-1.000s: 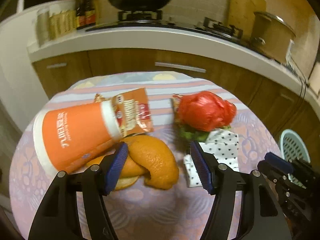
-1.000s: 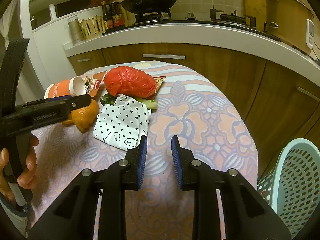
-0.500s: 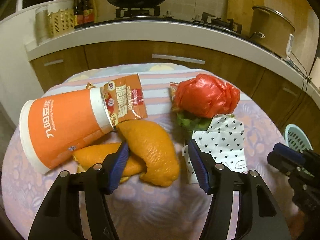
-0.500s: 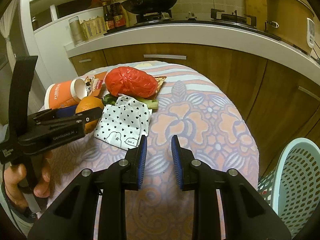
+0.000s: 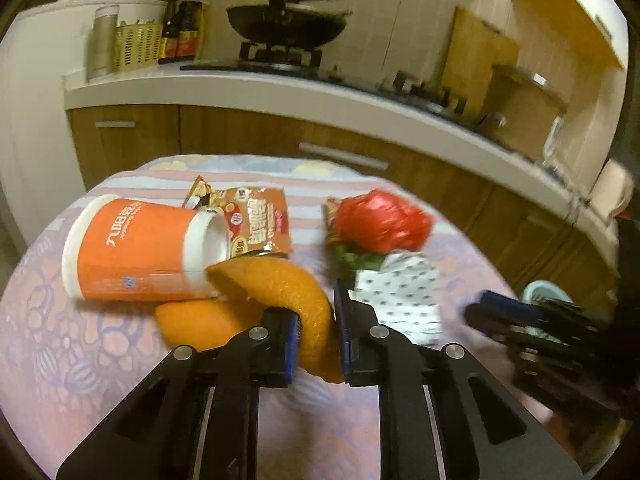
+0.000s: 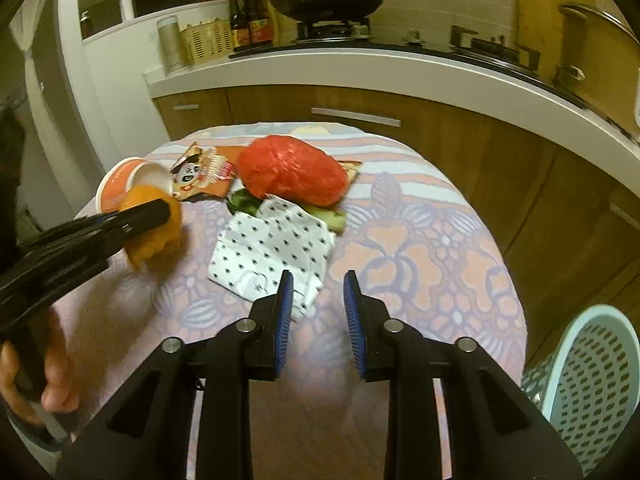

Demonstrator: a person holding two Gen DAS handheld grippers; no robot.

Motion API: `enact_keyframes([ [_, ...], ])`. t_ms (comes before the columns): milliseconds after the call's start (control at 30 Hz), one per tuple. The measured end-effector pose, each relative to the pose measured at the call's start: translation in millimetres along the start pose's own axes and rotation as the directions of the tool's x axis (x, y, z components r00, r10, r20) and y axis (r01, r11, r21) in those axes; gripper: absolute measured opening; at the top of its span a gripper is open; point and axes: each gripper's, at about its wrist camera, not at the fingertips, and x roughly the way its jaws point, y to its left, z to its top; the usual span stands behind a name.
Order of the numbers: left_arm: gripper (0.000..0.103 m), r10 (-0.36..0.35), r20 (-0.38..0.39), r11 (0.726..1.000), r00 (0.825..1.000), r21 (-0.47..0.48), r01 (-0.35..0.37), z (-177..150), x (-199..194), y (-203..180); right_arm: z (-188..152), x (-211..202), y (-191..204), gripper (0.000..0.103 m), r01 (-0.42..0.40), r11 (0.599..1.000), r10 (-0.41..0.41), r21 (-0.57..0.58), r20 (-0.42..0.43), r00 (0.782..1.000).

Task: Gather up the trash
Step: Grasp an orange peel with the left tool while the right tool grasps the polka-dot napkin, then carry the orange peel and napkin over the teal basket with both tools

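Note:
A curved orange peel (image 5: 296, 292) sits between the pads of my left gripper (image 5: 316, 304), whose jaws are closing and press on it; from the right wrist view the peel (image 6: 154, 240) hangs just above the cloth. A second peel piece (image 5: 200, 320) lies beside it. An orange paper cup (image 5: 132, 248) lies on its side, a snack wrapper (image 5: 256, 220) behind it. A red plastic bag (image 6: 292, 172) rests on green scraps (image 6: 324, 214). My right gripper (image 6: 318, 280) is opening with nothing between its pads, at the near edge of a spotted white paper (image 6: 272, 240).
The round table has a floral cloth (image 6: 420, 256). A pale green perforated basket (image 6: 592, 376) stands off its right edge. Behind runs a kitchen counter (image 6: 360, 68) with a wok, bottles and a pot. A person's hand (image 6: 40, 372) holds the left gripper's handle.
The left gripper has pushed forward over the orange peel and its jaws have come together on it. The right gripper's jaws have spread wider apart.

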Motion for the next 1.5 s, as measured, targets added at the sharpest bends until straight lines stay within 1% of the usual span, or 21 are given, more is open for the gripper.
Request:
enact_keyframes([
  [33, 0.014, -0.021, 0.01, 1.0, 1.0, -0.01, 0.021, -1, -3, 0, 3, 3, 1, 0.046, 0.001, 1.0, -0.001, -0.005, -0.002, 1.0],
  [67, 0.014, -0.042, 0.018, 0.999, 0.999, -0.019, 0.043, -3, -6, -1, 6, 6, 2, 0.054, 0.01, 1.0, -0.01, -0.008, 0.002, 1.0],
  [100, 0.014, -0.063, 0.024, 0.998, 0.998, -0.028, 0.064, -7, -10, -1, 9, 9, 3, 0.054, 0.015, 1.0, -0.015, -0.011, 0.003, 1.0],
  [167, 0.014, -0.09, 0.024, 0.995, 0.996, -0.035, 0.091, -13, -12, -3, 13, 18, 2, 0.054, -0.012, 1.0, 0.011, -0.004, -0.02, 1.0],
  [233, 0.014, -0.093, 0.015, 0.995, 0.996, -0.037, 0.093, -17, -10, -2, 16, 27, 1, 0.054, -0.024, 1.0, 0.024, 0.008, -0.041, 0.999],
  [300, 0.014, -0.11, 0.0, 0.993, 0.994, -0.052, 0.11, -23, -8, 2, 20, 35, -1, 0.054, -0.02, 1.0, 0.02, 0.009, -0.057, 0.998],
  [367, 0.014, -0.125, -0.029, 0.991, 0.992, -0.061, 0.123, -28, -4, 5, 22, 42, -1, 0.054, -0.024, 1.0, 0.025, 0.014, -0.073, 0.997],
  [467, 0.014, -0.14, -0.071, 0.988, 0.988, -0.07, 0.135, -36, 2, 6, 23, 58, -1, 0.054, -0.07, 0.997, 0.073, 0.031, -0.125, 0.989],
  [500, 0.014, -0.144, -0.063, 0.988, 0.988, -0.067, 0.14, -36, 1, 6, 23, 61, 2, 0.054, -0.058, 0.998, 0.06, 0.017, -0.132, 0.989],
  [533, 0.014, -0.145, -0.062, 0.988, 0.987, -0.065, 0.141, -35, 1, 5, 24, 60, 5, 0.051, -0.065, 0.998, 0.065, 0.005, -0.132, 0.989],
  [567, 0.014, -0.145, -0.068, 0.988, 0.987, -0.066, 0.14, -36, 2, 5, 23, 59, 7, 0.039, -0.079, 0.997, 0.079, 0.0, -0.132, 0.988],
  [600, 0.014, -0.144, -0.078, 0.988, 0.987, -0.07, 0.138, -36, 5, 6, 22, 58, 11, 0.033, -0.076, 0.997, 0.072, -0.022, -0.134, 0.988],
  [667, 0.014, -0.146, -0.074, 0.987, 0.987, -0.072, 0.14, -36, 4, 7, 21, 56, 14, 0.021, -0.078, 0.996, 0.072, -0.036, -0.133, 0.988],
  [767, 0.014, -0.147, -0.072, 0.987, 0.986, -0.072, 0.142, -36, 3, 7, 16, 42, 16, 0.011, -0.115, 0.992, 0.111, -0.046, -0.095, 0.989],
  [833, 0.014, -0.145, -0.068, 0.988, 0.987, -0.065, 0.14, -36, 2, 5, 12, 34, 19, 0.008, -0.11, 0.992, 0.106, -0.054, -0.076, 0.991],
  [1000, 0.014, -0.161, -0.051, 0.986, 0.986, -0.045, 0.159, -35, -7, -3, -1, 9, 21, 0.005, -0.096, 0.994, 0.095, -0.053, -0.026, 0.995],
  [1200, 0.014, -0.205, -0.013, 0.979, 0.979, 0.004, 0.205, -27, -26, -27, -11, -34, 6, 0.005, -0.061, 0.998, 0.062, -0.011, 0.06, 0.996],
  [1367, 0.014, -0.254, -0.006, 0.965, 0.967, 0.066, 0.253, -23, -33, -62, -16, -68, -14, 0.005, -0.02, 1.0, 0.017, 0.024, 0.126, 0.992],
  [1500, 0.014, -0.307, -0.019, 0.944, 0.952, 0.126, 0.306, -21, -33, -102, -24, -103, -40, 0.005, 0.036, 0.997, -0.049, 0.074, 0.182, 0.982],
])
